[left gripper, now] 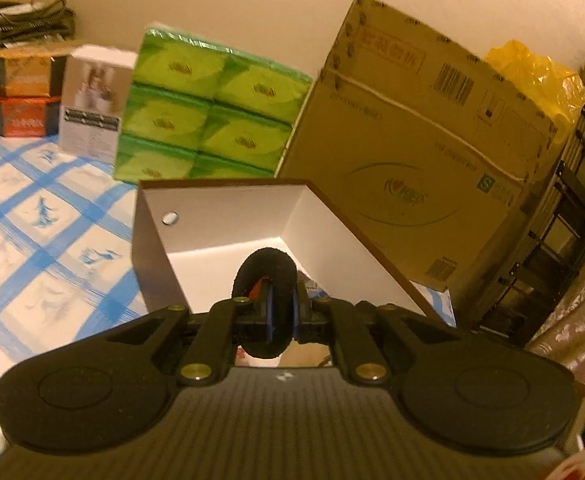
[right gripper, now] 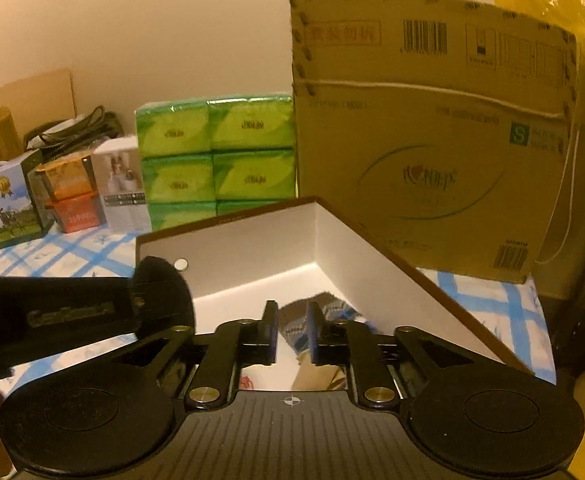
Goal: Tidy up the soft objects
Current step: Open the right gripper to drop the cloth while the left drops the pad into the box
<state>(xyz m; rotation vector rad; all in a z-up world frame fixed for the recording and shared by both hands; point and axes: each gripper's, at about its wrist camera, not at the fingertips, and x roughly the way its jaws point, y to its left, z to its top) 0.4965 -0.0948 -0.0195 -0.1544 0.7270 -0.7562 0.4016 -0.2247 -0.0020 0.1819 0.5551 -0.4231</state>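
Left gripper (left gripper: 280,312) clamped on black hair tie (left gripper: 263,276), held over the white box (left gripper: 220,204), not dropped yet. Right gripper (right gripper: 291,330) apart, empty. Patterned sock (right gripper: 324,312) already inside, near box's right wall.

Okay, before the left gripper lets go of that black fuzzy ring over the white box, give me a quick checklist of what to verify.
1. Left gripper shut on the black fuzzy ring: ok.
2. Ring over the white box opening: ok.
3. Box open, no lid in the way: ok.
4. Right gripper open, holding nothing: ok.
5. Patterned fabric beyond the right gripper, inside the box: cannot tell.
6. Clearance from the cardboard carton beside the box: ok.
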